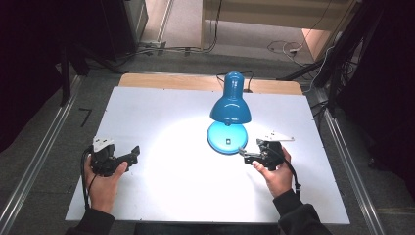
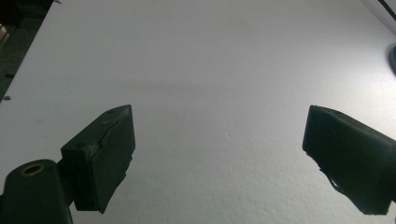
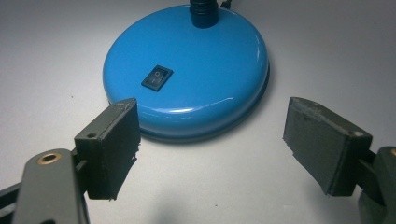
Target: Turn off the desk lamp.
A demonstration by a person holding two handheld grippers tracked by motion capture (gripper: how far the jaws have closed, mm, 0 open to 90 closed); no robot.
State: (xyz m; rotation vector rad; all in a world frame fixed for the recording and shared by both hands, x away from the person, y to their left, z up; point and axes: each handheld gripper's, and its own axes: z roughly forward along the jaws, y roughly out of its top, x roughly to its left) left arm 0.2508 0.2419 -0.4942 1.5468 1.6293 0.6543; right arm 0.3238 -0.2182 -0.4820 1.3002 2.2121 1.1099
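A blue desk lamp (image 1: pixel 230 105) stands lit at the middle of the white table top (image 1: pixel 161 171), its shade tipped down over its round blue base (image 1: pixel 226 138). The base (image 3: pixel 187 70) carries a black rocker switch (image 3: pixel 157 77) and a black neck at its far side. My right gripper (image 1: pixel 246 155) is open just to the right of the base, its jaws (image 3: pixel 210 144) pointing at the base's near rim without touching it. My left gripper (image 1: pixel 131 155) rests open at the table's left, with nothing but bare table between its jaws (image 2: pixel 219 158).
The lamp throws a bright pool of light on the table left of its base. A strip of wooden table edge (image 1: pixel 195 82) shows behind the white sheet. Metal rails (image 1: pixel 34 161) run along both sides, and cables (image 1: pixel 284 48) lie on the floor beyond.
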